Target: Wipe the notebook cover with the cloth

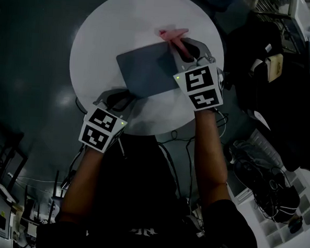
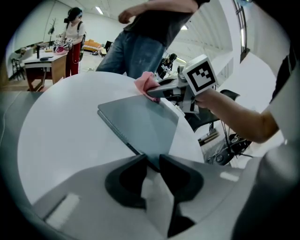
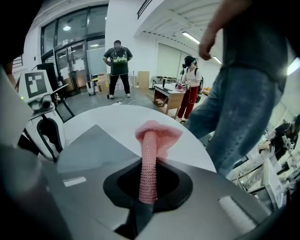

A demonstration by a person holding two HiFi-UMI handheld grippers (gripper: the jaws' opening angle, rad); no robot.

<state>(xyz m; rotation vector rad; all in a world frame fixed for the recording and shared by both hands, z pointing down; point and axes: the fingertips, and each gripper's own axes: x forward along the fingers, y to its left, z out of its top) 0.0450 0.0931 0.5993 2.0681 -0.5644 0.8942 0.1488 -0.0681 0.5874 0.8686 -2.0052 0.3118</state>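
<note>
L tongs: narrow, nipped on near corner of notebook. Prob. an anchor grip, so the book won't skid or spin under a wipe. Comes in from lower left of head view, low at the edge, leaving nearly all the grey cover bare.

R tongs: closed tight on cloth. Pink knit pinched into a narrow roll betw. the pads, loose end fanned out past the tips. Fanned end makes the working face, so held that way to put fabric, not pads, on the cover.

Notebook: flat, closed, centre of round white surface, skewed to frame edges, one corner toward each hand. Likely set mid-surface for reach from both sides.

Cloth position: upper right corner of notebook in head view, at far end of cover. Looks to touch that corner and spill partly onto surface beyond; exact contact hard to tell. Judged start or end of a stroke, not mid-cover.

Tongs well apart, on opposite corners of the book, so no clash along the wipe path.

Bkgd: person in jeans standing just beyond the surface, clear of the work.

Risk, as judged: corner grip is small and could let the book pivot under a hard sideways wipe.
</note>
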